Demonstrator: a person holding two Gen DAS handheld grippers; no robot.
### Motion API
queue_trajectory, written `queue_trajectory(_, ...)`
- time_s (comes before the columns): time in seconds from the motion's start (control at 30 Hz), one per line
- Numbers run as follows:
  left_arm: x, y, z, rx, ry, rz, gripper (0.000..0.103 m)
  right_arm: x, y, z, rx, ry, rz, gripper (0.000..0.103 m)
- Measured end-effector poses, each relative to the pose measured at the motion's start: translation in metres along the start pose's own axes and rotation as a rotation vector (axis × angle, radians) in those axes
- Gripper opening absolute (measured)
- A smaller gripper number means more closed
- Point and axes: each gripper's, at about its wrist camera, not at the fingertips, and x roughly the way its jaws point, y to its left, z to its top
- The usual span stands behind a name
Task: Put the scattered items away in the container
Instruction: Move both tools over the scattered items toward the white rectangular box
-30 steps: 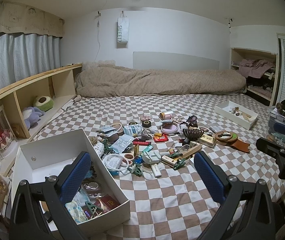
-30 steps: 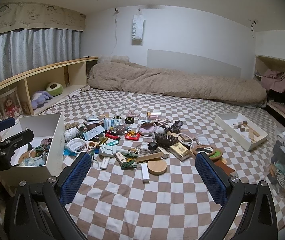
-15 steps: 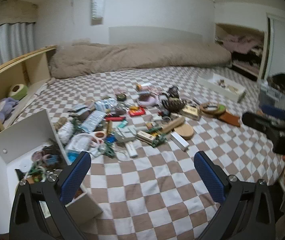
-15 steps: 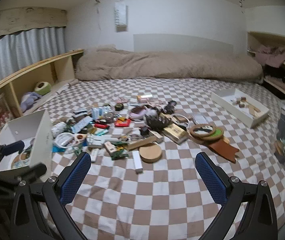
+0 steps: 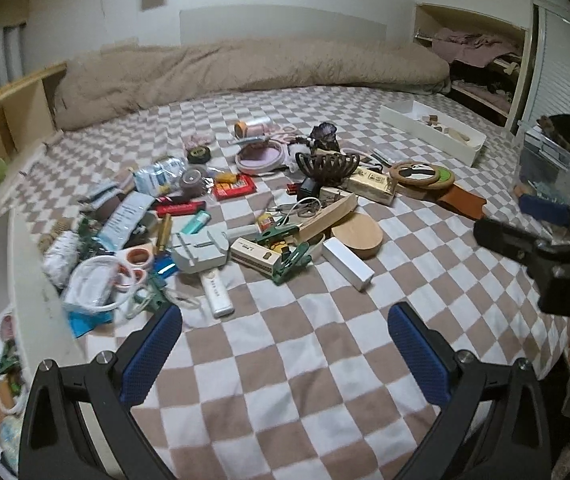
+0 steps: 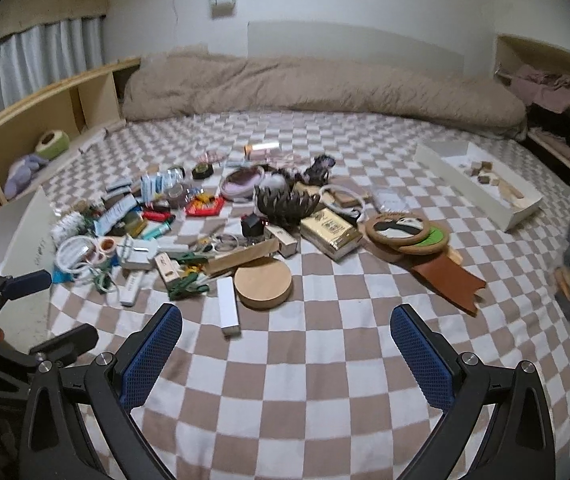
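Hovering above the checkered bed cover [image 5: 285,360], the left gripper [image 5: 285,344] has its blue-padded jaws wide apart and empty. The right gripper [image 6: 287,346] is likewise spread open over the bed, holding nothing; in the left wrist view its black frame shows at the far right edge.

The scattered items [image 5: 245,216] lie in a dense heap on the bed ahead of both grippers. Nearest the left gripper are a white remote-like stick [image 5: 216,294], a white rectangular box [image 5: 347,263] and a round wooden lid [image 5: 359,230]. Green clips [image 5: 291,266] lie just beside the white box. Farther back sit a dark claw hair clip [image 5: 327,166], a gold packet [image 5: 373,185], a panda-faced wooden hoop [image 5: 415,172] and a brown leather piece [image 5: 461,204].

The white container [image 5: 41,292] stands at the left edge of the heap, its tall wall touching the nearest clutter; some small things already lie inside. A shallow white tray [image 5: 433,132] with wooden bits rests well apart, to the right. A beige quilt [image 5: 245,68] is rolled along the far side of the bed.
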Motion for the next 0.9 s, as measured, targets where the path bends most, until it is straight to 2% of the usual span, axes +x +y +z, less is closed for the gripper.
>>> queue_trajectory(0.1,0.014,0.013,0.007,-0.035,0.032,-0.066,0.103,0.027,0.001,0.010,-0.020,0.046,0.022,0.103)
queue_trajectory(0.17,0.023,0.018,0.010,-0.045,0.053,-0.076,0.103,0.048,0.003,0.016,-0.036,0.089,0.049,0.103)
queue_trajectory(0.33,0.049,0.029,0.009,-0.052,0.095,-0.062,0.103,0.088,0.015,0.022,-0.121,0.168,0.061,0.103)
queue_trajectory(0.47,0.067,0.039,0.001,-0.052,0.117,-0.079,0.103,0.116,0.022,0.019,-0.169,0.223,0.083,0.103)
queue_trajectory(0.67,0.087,0.047,-0.007,-0.026,0.162,-0.089,0.103,0.144,0.026,0.001,-0.229,0.293,0.074,0.103)
queue_trajectory(0.73,0.095,0.050,-0.004,-0.013,0.179,-0.078,0.103,0.153,0.027,-0.003,-0.247,0.314,0.044,0.103)
queue_trajectory(0.8,0.109,0.051,-0.002,-0.015,0.228,-0.045,0.103,0.160,0.026,-0.008,-0.274,0.318,0.017,0.103)
queue_trajectory(0.9,0.124,0.055,0.001,-0.038,0.253,-0.062,0.103,0.159,0.020,-0.008,-0.257,0.316,0.033,0.103)
